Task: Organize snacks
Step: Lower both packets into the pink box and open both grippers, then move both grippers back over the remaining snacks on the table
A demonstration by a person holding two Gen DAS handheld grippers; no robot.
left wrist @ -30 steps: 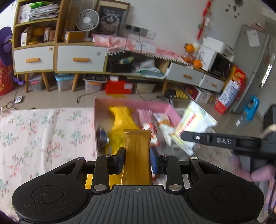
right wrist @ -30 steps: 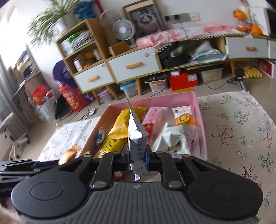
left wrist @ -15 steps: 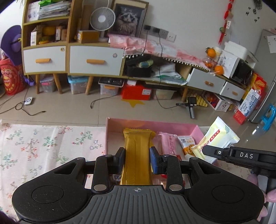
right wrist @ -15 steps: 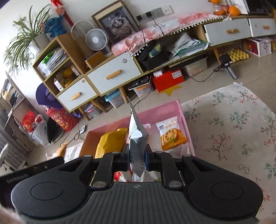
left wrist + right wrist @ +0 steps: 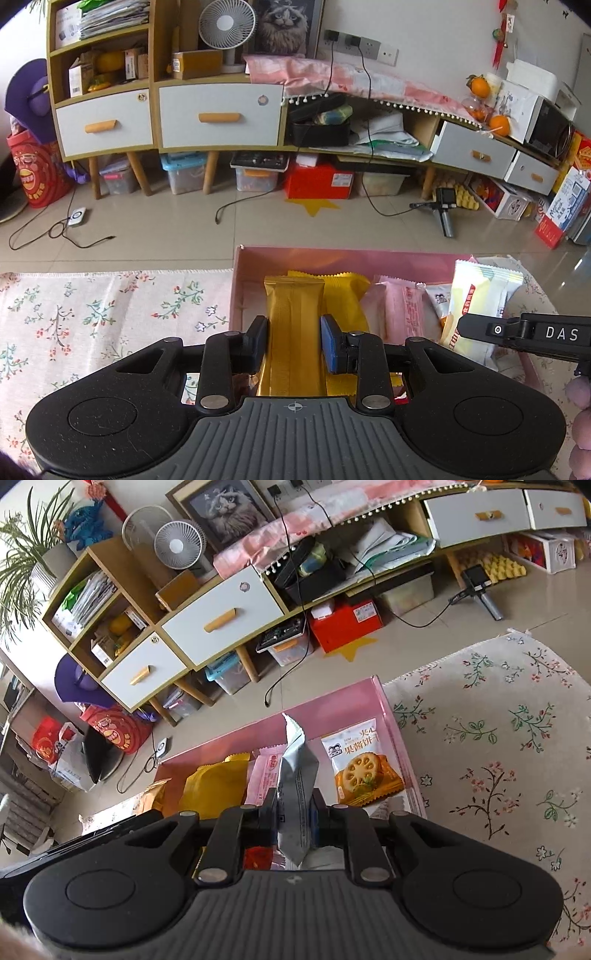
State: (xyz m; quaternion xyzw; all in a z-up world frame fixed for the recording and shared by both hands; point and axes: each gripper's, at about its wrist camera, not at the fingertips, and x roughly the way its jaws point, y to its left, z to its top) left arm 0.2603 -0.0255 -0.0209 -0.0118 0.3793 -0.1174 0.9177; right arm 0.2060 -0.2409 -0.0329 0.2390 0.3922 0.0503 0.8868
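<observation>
Both tools had drawn back from the pink box (image 5: 369, 254): left tool (image 5: 294, 343) clenched a gold bar (image 5: 293, 317), right tool (image 5: 294, 812) a silver packet (image 5: 295, 771), both lifted out for sorting.

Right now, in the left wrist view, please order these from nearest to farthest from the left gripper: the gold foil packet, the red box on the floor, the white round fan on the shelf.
1. The gold foil packet, clamped between the left gripper's fingers.
2. The red box, on the floor under the cabinet, straight ahead.
3. The white round fan, atop the cabinet, farthest and slightly left.
</observation>
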